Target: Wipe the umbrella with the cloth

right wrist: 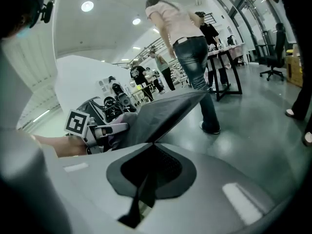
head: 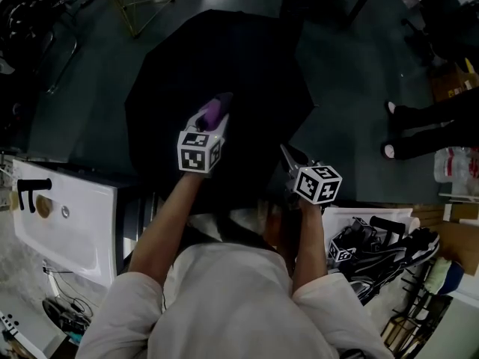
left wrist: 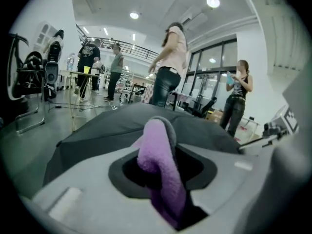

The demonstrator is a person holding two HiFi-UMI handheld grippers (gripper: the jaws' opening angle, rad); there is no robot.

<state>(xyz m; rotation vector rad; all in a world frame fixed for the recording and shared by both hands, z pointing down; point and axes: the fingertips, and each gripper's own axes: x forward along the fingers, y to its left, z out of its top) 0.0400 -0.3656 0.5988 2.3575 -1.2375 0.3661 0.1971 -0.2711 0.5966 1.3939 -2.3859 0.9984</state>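
The near rim of the umbrella [head: 224, 66] disappears behind the person's arms [head: 168, 223]. The cloth [left wrist: 161, 179] vanishes at its lower end inside the left gripper [left wrist: 163, 128]. A bystander [head: 430, 126] is cut off at the right edge.

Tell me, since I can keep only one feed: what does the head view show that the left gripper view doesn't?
Head view only: the whole round canopy of the black umbrella from above, the marker cube on the left gripper, and a white basin beside the person.

Left gripper view only: ceiling lights, tall windows, and people standing full-length beyond the umbrella.

Both: the purple cloth pinched in the left gripper, and the umbrella.
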